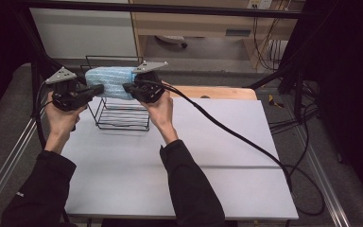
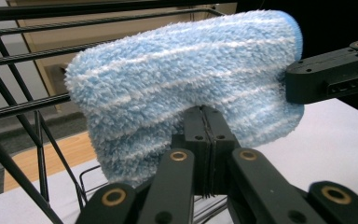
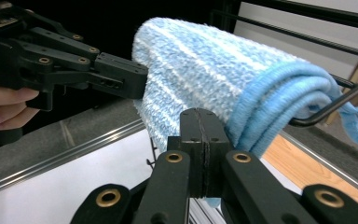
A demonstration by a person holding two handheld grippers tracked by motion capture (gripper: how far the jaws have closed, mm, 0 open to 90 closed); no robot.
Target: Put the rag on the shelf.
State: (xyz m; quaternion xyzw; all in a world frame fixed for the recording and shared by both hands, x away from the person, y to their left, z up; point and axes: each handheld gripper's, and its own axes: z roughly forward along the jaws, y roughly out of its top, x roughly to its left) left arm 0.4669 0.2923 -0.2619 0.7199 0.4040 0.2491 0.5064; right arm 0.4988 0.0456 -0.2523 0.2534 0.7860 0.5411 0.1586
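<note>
High view: blue towel [image 1: 108,81] draped over top rail of black wire rack [image 1: 123,111] at far left of white table [image 1: 194,156]. left gripper [image 1: 94,90] at towel's left end, right gripper [image 1: 128,87] at its right end, one hand on each.
High view, hard to see: jaw tips small and dark against rack; pinch not readable from here. Lower part of rack partly behind right hand.
Left gripper view: left gripper [image 2: 204,116] jaws pressed together, no gap, tips buried in fluffy lower edge of towel [image 2: 182,79]. Reads as clamped on a thin fold of towel. Right gripper [image 2: 293,86] reaches in from right edge, touching towel's end. Rack [image 2: 23,107] bars run behind and under cloth.
Left gripper view, hidden: how much cloth sits between pads, covered by pile.
Right gripper view: right gripper [image 3: 201,121] jaws likewise closed flat, tips at folded hem of towel [image 3: 223,79]; likely nipping lower layer. Left gripper [image 3: 142,84] at far end. Towel loop hangs off rack [image 3: 326,116] wire at right.
Right gripper view, hidden: actual bite, behind jaw tips.
Step in hand, judgement: both ends gripped, lift off rail comes next.
Doing it well: raise both hands evenly, straight up until cloth clears wire, keep ends apart so it stays taut; watch hanging loop for a snag on the wire.
</note>
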